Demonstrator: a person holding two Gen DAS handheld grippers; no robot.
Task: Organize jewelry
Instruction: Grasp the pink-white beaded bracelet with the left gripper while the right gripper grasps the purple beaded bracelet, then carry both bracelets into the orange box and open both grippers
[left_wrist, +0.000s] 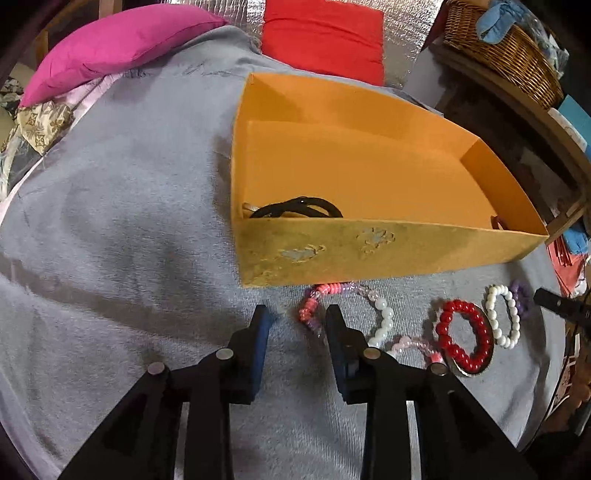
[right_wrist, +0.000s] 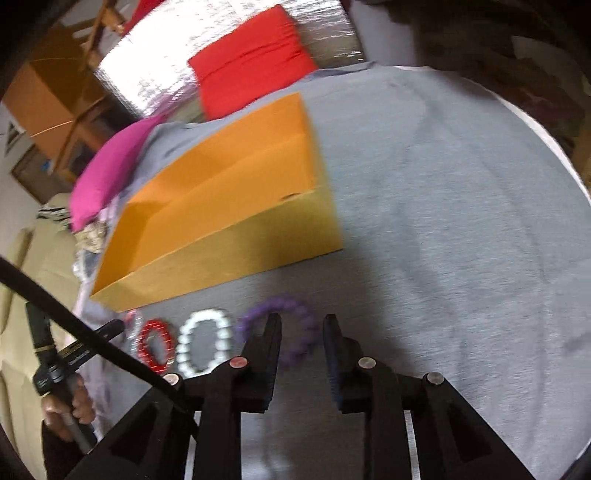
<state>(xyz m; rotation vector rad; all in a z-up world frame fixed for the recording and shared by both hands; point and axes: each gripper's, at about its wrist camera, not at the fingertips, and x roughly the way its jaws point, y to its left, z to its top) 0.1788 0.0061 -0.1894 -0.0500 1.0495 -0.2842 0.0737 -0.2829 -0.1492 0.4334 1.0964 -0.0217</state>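
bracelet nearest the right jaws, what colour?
Purple: the purple bead bracelet. Clearest in the right wrist view, though blurred.

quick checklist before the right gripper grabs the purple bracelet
1. Right gripper open: ok, fingers apart with nothing pinched.
2. Purple bracelet lined up: ok, its near side lies between the fingers on the grey cloth.
3. Bracelet clear of neighbours: cannot tell, the white bracelet sits close and the view is blurred.
4. Orange box ready: ok, open-topped, just beyond the bracelets.
5. Left gripper out of the way: ok, open over the cloth beside the pink bead string.
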